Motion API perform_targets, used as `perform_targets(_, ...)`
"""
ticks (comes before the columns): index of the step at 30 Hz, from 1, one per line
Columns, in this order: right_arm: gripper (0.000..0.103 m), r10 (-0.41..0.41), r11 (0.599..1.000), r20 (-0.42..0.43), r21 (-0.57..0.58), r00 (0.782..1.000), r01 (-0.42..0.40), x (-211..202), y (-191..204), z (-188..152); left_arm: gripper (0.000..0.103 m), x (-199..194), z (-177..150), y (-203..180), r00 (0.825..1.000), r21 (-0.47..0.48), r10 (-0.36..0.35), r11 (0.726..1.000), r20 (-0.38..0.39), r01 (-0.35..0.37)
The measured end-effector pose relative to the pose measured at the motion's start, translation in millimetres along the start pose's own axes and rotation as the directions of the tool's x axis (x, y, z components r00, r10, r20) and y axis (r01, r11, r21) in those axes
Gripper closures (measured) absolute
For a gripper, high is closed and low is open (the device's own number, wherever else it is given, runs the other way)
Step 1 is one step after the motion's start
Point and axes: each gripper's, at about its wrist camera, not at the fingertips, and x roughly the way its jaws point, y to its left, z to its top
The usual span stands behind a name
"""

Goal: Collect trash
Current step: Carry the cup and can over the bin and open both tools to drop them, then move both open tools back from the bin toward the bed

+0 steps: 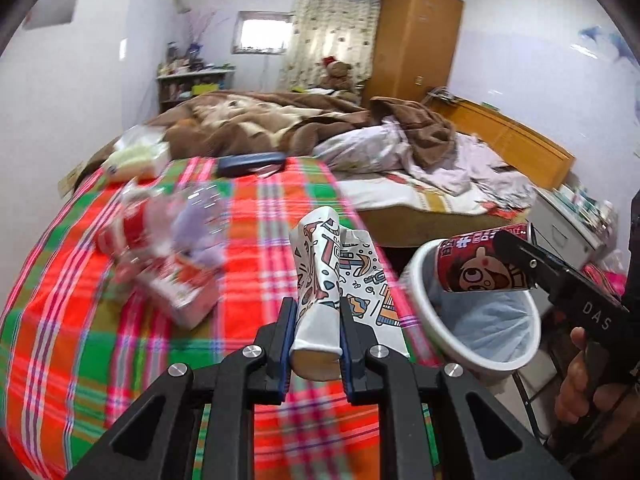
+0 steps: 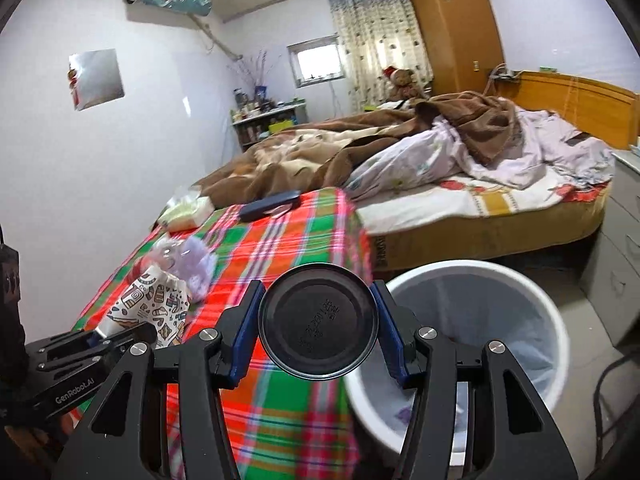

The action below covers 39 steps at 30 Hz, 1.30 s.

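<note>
Thin red can [image 1: 482, 262], light and dentable, clamped across its sides by right gripper [image 2: 320, 330] over bin [image 1: 420, 304]. Crushed paper cup [image 1: 332, 276] (soft) pinched in left gripper [image 1: 316, 344], above table.

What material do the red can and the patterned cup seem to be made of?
Red can: probably thin metal; its dark concave bottom has a glossy rim. Patterned cup: seemingly printed paper, matte, since it is creased and squashed flat between the fingers.

Lower left, the tablecloth [image 1: 80, 280] is red, green and pink plaid. The centre paper cup [image 1: 336, 280] is white with colourful doodles; the can [image 1: 480, 264], right, is dark red.
</note>
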Motion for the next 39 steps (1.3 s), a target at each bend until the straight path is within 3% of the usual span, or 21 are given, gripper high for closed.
perform_targets(8, 0.049, -0.103, 0.994, -0.003, 0.038, 0.995, 0.103, -5, -35, 0, 0.084, 22, 13, -53, 0.996, 0.11, -0.088, 0.99, -0.021, 0.09)
perform_targets(18, 0.049, -0.211, 0.973, -0.095, 0.078, 0.973, 0.219, 6, -79, -12, 0.084, 73, 17, -110, 0.974, 0.18, -0.189, 0.961, -0.121, 0.209)
perform_targets(25, 0.048, -0.249, 0.959, -0.175, 0.092, 0.953, 0.267, 18, -98, -24, 0.083, 110, 14, -135, 0.962, 0.23, -0.19, 0.945, -0.195, 0.233)
perform_targets(31, 0.048, -0.251, 0.954, -0.224, 0.105, 0.942, 0.28, 22, -109, -33, 0.083, 129, 10, -137, 0.95, 0.203, -0.208, 0.945, -0.232, 0.256)
perform_targets(33, 0.048, -0.248, 0.954, -0.228, 0.113, 0.942, 0.279, 23, -111, -34, 0.075, 131, 10, -135, 0.951, 0.197, -0.203, 0.948, -0.234, 0.251)
perform_targets(35, 0.048, -0.244, 0.954, -0.222, 0.123, 0.944, 0.275, 22, -111, -34, 0.059, 130, 10, -133, 0.953, 0.193, -0.201, 0.95, -0.228, 0.246)
perform_targets(39, 0.039, -0.245, 0.954, -0.209, 0.122, 0.947, 0.273, 19, -107, -33, 0.058, 122, 11, -130, 0.956, 0.192, -0.203, 0.95, -0.213, 0.245)
